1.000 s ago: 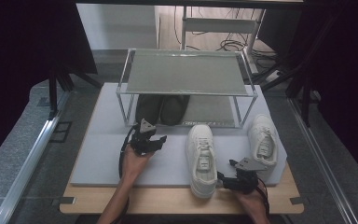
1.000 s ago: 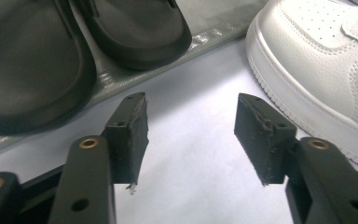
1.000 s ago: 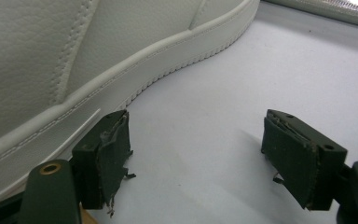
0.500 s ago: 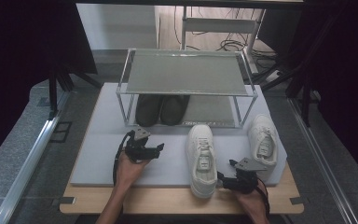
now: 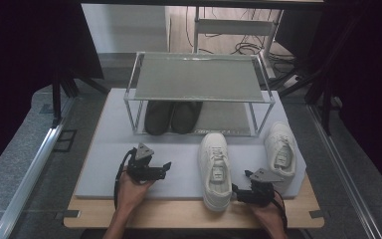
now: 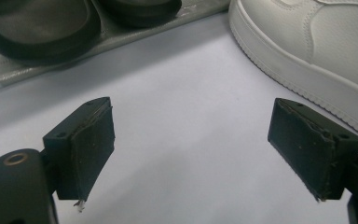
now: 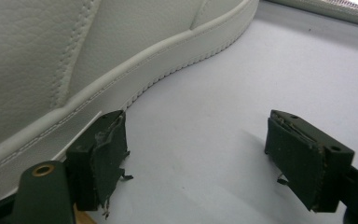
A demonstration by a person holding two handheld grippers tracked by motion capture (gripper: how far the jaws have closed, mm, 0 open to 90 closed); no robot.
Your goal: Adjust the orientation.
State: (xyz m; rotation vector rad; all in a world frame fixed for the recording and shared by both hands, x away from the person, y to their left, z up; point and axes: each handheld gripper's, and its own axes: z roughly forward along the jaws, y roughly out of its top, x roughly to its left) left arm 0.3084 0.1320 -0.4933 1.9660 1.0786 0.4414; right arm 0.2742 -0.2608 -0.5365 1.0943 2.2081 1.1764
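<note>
A white sneaker (image 5: 215, 169) lies toe-away on the grey mat (image 5: 109, 149), and its mate (image 5: 280, 149) lies further right. Two dark shoes (image 5: 171, 117) sit on the lower shelf of the metal rack (image 5: 199, 77). My left gripper (image 5: 166, 167) hovers over the mat left of the near sneaker, pointing right. Its jaws have just been opening and stand open (image 6: 191, 121) with bare mat between them; the sneaker (image 6: 317, 42) lies beyond the right jaw. My right gripper (image 5: 236, 191) sits by the near sneaker's heel, open (image 7: 196, 140), with its left pad (image 7: 107, 154) close beside the sole (image 7: 74, 56).
The rack's top shelf is bare. The mat lies on a wooden table (image 5: 179, 214) whose front edge is just behind both hands. Dark shoes (image 6: 32, 23) and the rack's lower tray (image 6: 9, 77) show at the top of the left gripper view. Metal rails flank the table.
My left gripper has drawn back from the rack front toward the near edge of the mat, and its jaws have spread wider. The right gripper and both sneakers stayed put.
</note>
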